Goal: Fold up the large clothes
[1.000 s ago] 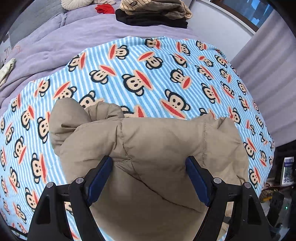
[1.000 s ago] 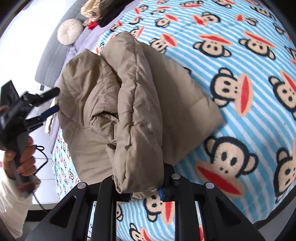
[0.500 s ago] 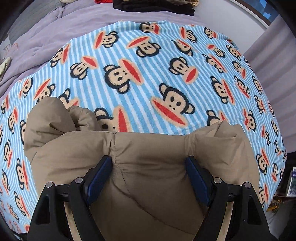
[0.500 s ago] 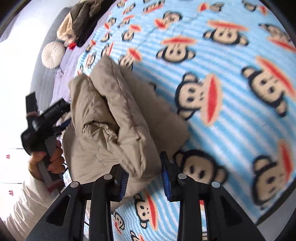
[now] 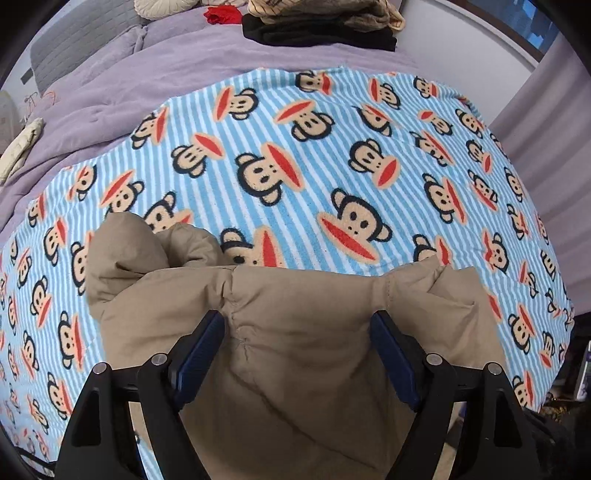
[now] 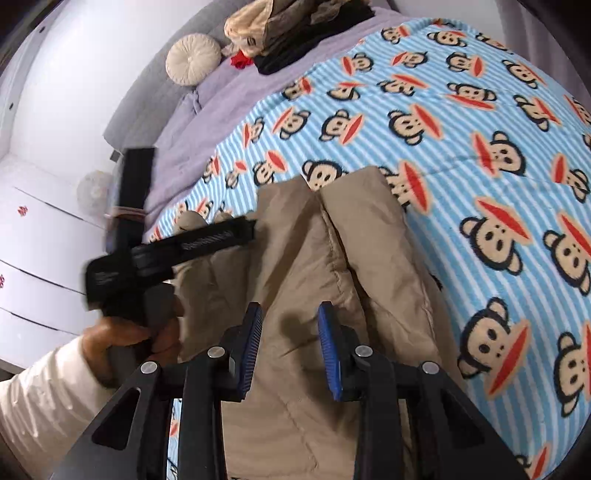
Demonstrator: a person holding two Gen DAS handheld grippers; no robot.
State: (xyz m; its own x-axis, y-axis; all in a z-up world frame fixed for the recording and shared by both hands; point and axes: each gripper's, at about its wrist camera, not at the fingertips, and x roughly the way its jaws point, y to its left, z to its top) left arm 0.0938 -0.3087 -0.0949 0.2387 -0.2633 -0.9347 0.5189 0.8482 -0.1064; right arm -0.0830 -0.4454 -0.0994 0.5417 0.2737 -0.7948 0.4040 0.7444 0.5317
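Both views downward, close over jacket [image 5: 295,350]

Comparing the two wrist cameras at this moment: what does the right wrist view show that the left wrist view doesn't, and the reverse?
Only the right wrist view shows the left tongs from outside, the hand gripping their handle, a white sleeve, and the white drawers.

Only the left wrist view shows a pale cloth at the bed's left edge and the grey curtain.

Both show the tan padded jacket lying on the monkey-print blanket, the purple bedding, the stacked clothes and a small red item.
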